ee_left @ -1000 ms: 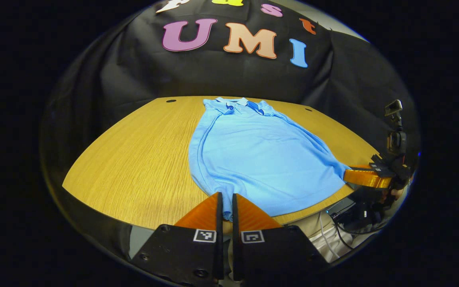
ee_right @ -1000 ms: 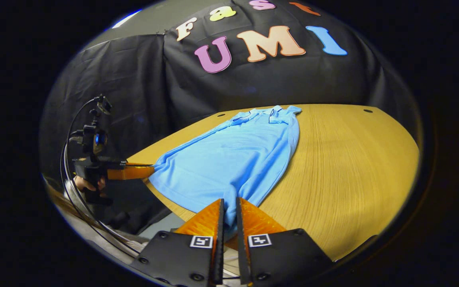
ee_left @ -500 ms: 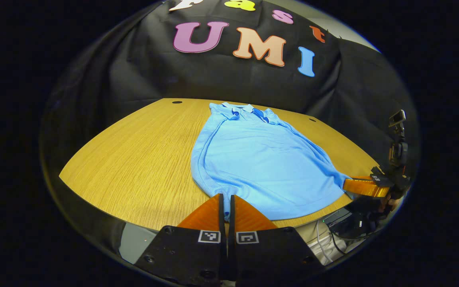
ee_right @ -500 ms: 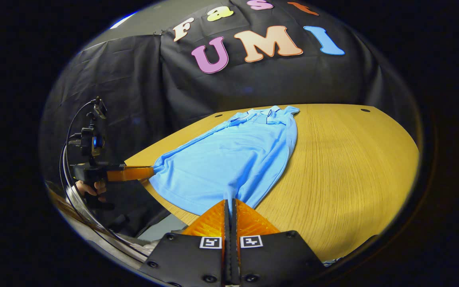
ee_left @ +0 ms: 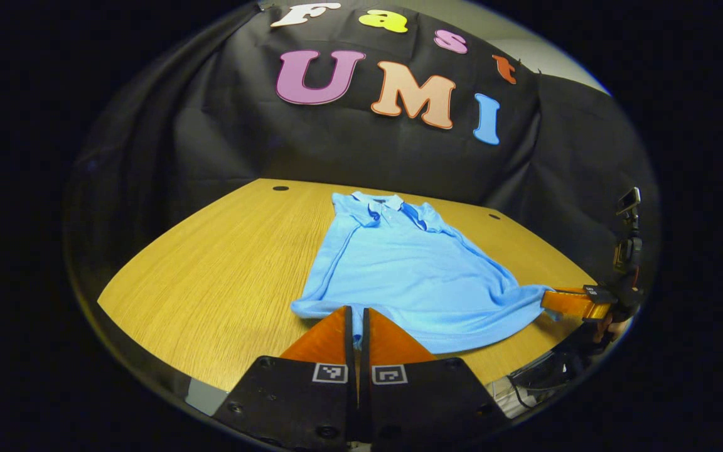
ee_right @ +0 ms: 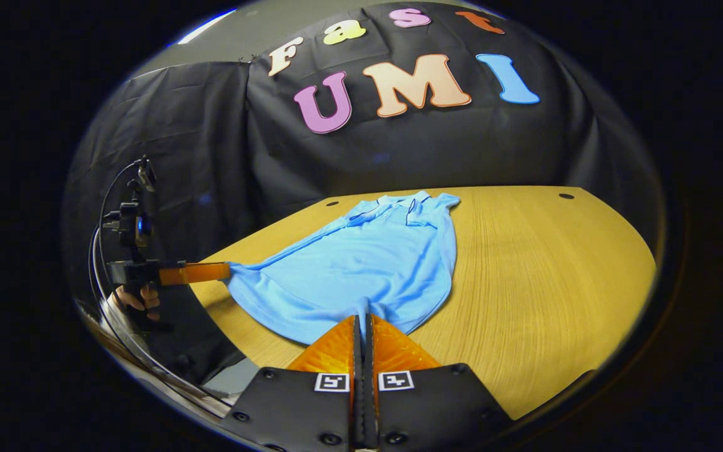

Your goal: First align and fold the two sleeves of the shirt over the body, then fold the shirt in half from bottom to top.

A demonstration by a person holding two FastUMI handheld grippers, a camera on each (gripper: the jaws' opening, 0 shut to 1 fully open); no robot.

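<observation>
Both tongs sit low at the near edge of the counter (ee_left: pixel 211 263), pointing forward toward the booth wall. In the left gripper view, the left tongs (ee_left: pixel 356 323) reach in level over the counter's near edge, and the right tongs (ee_left: pixel 572 302) come in from the far right, held by a hand (ee_left: pixel 606 326) that is barely visible. In the right gripper view, the right tongs (ee_right: pixel 363 333) point the same way, while the left tongs (ee_right: pixel 195 273) enter from the left with a hand (ee_right: pixel 139 298) gripping the handle below.

The shirt (ee_left: pixel 408 270) is light blue, with a collar at the far end. It lies lengthwise on the counter, both sleeves folded in over the body, making a narrow shape. Its bottom hem is lifted slightly at the 2 near corners and sags between them.

Each pair of tongs is closed together on 1 bottom corner of the shirt, the cloth pinched between the fingers.
</observation>
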